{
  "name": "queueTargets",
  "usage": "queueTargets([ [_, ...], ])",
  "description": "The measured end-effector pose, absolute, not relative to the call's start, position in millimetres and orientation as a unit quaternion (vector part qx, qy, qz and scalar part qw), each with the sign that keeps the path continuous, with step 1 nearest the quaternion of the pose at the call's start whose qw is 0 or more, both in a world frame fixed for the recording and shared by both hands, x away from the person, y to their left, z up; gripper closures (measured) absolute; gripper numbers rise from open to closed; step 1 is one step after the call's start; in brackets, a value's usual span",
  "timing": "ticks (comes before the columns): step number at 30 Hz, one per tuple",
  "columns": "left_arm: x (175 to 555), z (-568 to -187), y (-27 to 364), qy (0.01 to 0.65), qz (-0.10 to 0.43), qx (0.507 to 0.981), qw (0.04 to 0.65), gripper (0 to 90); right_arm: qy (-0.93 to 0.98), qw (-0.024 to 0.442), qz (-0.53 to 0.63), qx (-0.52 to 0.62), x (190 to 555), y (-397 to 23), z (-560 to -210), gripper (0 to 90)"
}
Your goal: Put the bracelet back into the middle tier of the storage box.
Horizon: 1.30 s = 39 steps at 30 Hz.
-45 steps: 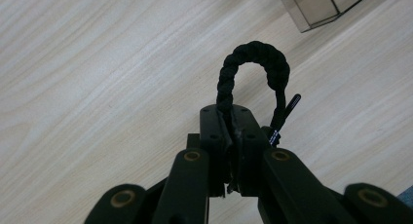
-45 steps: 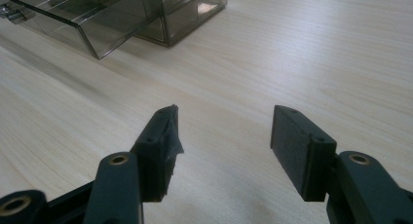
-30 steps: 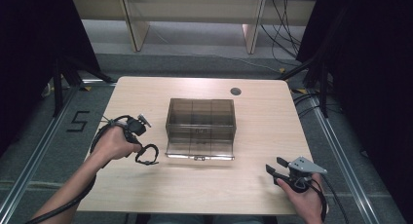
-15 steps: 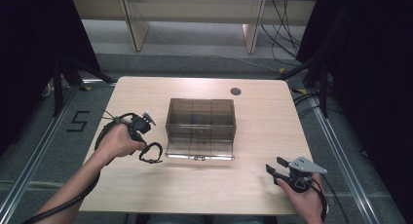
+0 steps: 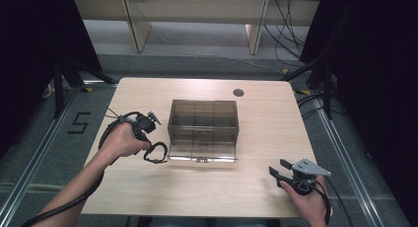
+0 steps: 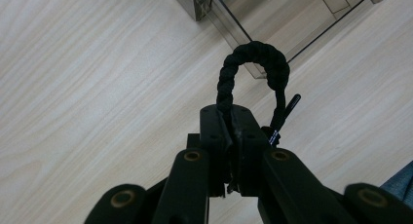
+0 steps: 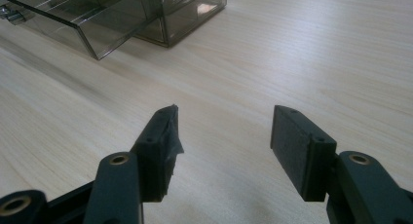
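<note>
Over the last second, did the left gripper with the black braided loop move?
Yes. The left gripper, shut on the black braided loop, has shifted right, closer to the smoky clear plastic drawer box on the light wooden table.

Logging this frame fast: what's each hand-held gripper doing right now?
Left hand-held gripper: closed on a black braided cord loop.
Right hand-held gripper: open, holding nothing.

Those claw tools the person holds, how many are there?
2. The left gripper is beside the clear box, clamped on a black braided loop. The right gripper is open near the table's front right corner.
</note>
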<state>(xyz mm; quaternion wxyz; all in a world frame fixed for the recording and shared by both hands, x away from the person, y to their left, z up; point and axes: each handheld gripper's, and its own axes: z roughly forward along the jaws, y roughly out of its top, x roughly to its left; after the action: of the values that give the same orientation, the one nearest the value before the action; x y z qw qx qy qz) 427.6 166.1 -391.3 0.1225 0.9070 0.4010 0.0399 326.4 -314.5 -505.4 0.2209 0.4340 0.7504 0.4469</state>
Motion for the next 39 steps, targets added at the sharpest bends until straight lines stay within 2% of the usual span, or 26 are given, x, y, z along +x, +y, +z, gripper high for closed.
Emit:
queueTargets([
  [15, 432.6, -387.8, 152.2, 0.391, 0.04, 0.911, 0.123, 84.6, 0.751, 0.222, 0.447, 0.433, 326.6, -315.0, -505.4, 44.6],
  [16, 431.1, -388.8, 149.7, 0.407, 0.035, 0.903, 0.13, 84.6, 0.75, 0.221, 0.447, 0.435, 326.3, -314.7, -505.3, 44.6],
  [18, 433.8, -387.4, 149.9, 0.39, 0.038, 0.912, 0.12, 84.6, 0.749, 0.224, 0.446, 0.435, 326.1, -315.0, -505.1, 44.6],
  [19, 432.0, -388.3, 147.4, 0.406, 0.035, 0.904, 0.126, 84.6, 0.75, 0.235, 0.444, 0.431, 326.5, -316.1, -504.8, 44.6],
  [22, 434.8, -387.1, 146.2, 0.389, 0.038, 0.912, 0.12, 84.6, 0.75, 0.224, 0.446, 0.435, 326.2, -314.9, -505.2, 44.6],
  [39, 441.9, -386.4, 128.6, 0.38, 0.038, 0.916, 0.121, 84.6, 0.75, 0.236, 0.443, 0.431, 326.4, -316.8, -504.8, 44.6],
])
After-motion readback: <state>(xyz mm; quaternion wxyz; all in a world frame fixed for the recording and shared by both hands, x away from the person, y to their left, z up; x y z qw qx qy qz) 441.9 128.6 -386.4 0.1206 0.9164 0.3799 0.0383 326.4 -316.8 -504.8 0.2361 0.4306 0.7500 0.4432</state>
